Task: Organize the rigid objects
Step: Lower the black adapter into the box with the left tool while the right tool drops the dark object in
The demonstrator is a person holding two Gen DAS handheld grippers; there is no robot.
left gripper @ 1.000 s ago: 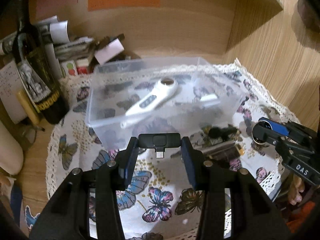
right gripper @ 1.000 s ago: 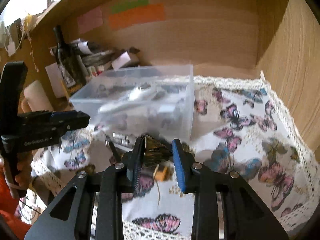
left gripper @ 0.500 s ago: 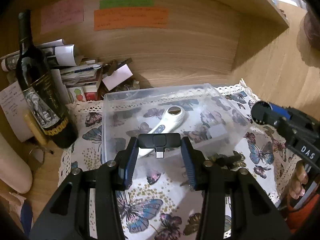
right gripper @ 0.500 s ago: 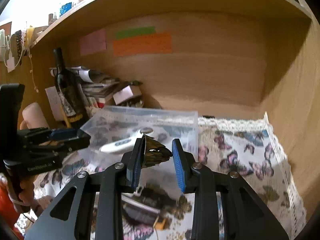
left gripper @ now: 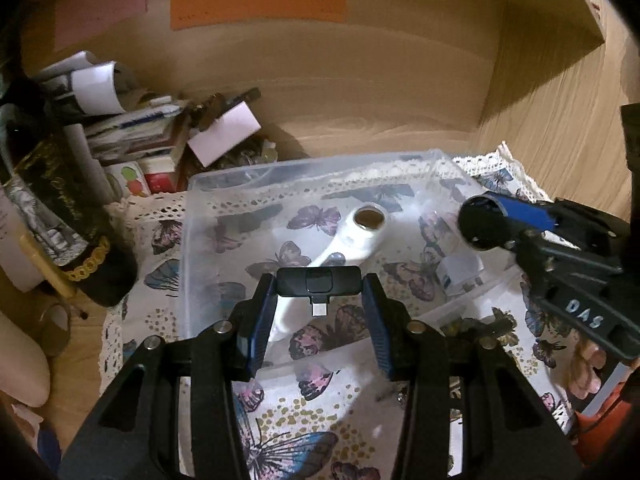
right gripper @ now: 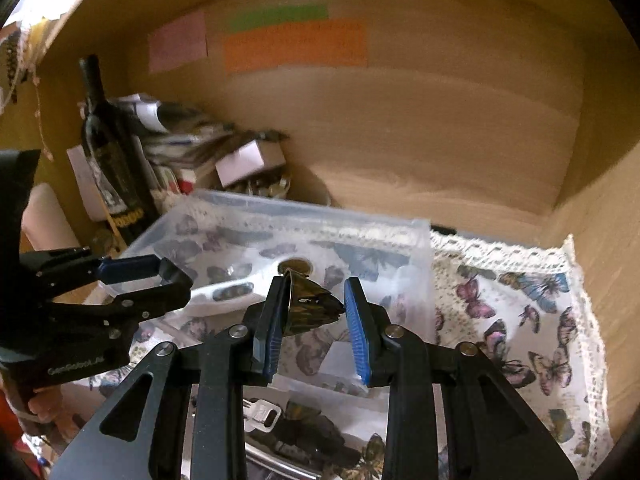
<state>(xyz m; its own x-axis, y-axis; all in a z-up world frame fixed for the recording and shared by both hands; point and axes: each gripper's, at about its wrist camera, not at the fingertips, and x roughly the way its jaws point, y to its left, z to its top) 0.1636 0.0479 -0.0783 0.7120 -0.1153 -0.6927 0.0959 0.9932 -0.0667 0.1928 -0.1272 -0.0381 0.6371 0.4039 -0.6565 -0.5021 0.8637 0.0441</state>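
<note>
Left claw (left gripper: 319,294) is clamping a black USB-C adapter (left gripper: 318,281) endwise: light, rigid, slick. Right claw (right gripper: 316,312) is pinching a small dark cone (right gripper: 310,306) above the clear bin (right gripper: 420,248); contact looks marginal.

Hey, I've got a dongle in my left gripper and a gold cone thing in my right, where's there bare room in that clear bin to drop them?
Inside the clear bin, the floor left of the white handheld device is bare, up to the left wall. The right side is tighter: a small white box sits there. The cloth right of the bin is also open. The back left corner, by the bottle and papers, is crowded.
</note>
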